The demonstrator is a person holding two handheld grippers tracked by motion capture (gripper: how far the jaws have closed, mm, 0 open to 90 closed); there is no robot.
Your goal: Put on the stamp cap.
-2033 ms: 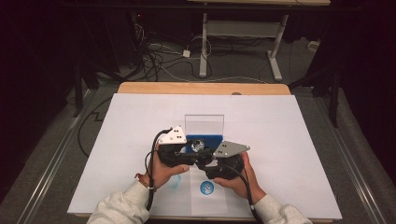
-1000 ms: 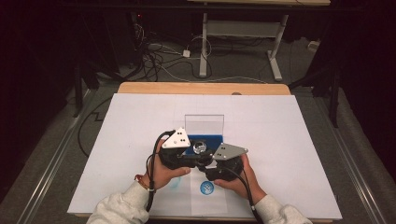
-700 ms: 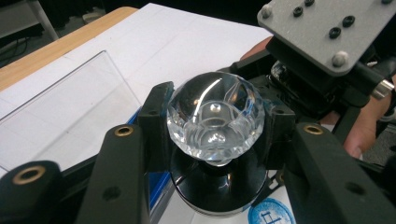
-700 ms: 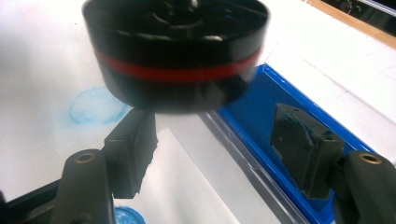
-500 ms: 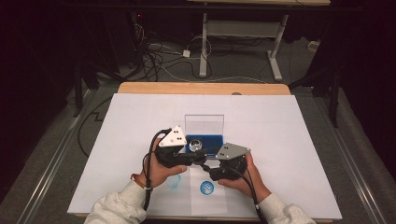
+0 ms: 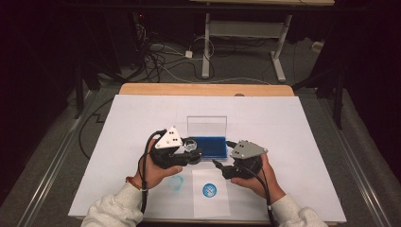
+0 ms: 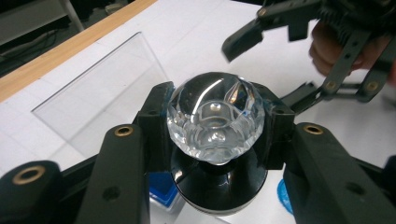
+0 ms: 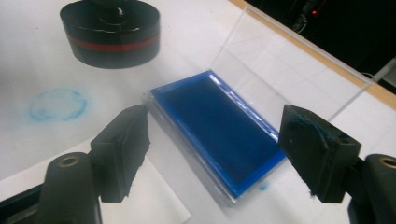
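Note:
My left gripper (image 7: pixel 215 128) is shut on a stamp with a faceted clear knob (image 7: pixel 215 116) and a round black base. In the high view the stamp (image 6: pixel 190 144) hangs at the left end of an open blue ink pad (image 6: pixel 210 146). My right gripper (image 6: pixel 221 153) stands just right of it. Its jaws have just been opening and nothing is between them. In the right gripper view the ink pad (image 8: pixel 219 126) lies beyond the open right gripper (image 8: pixel 224 154), and the stamp's base (image 8: pixel 110 32) hovers at the upper left.
The pad's clear lid (image 6: pixel 206 126) stands up behind it. A small paper sheet (image 6: pixel 210 208) with a round blue print (image 6: pixel 210 190) lies near the front edge, and a faint blue ring (image 6: pixel 176 183) marks the white table cover to its left.
My right gripper has drawn away from the stamp toward the right and its jaws have spread. The left gripper keeps the stamp and has tilted a little.

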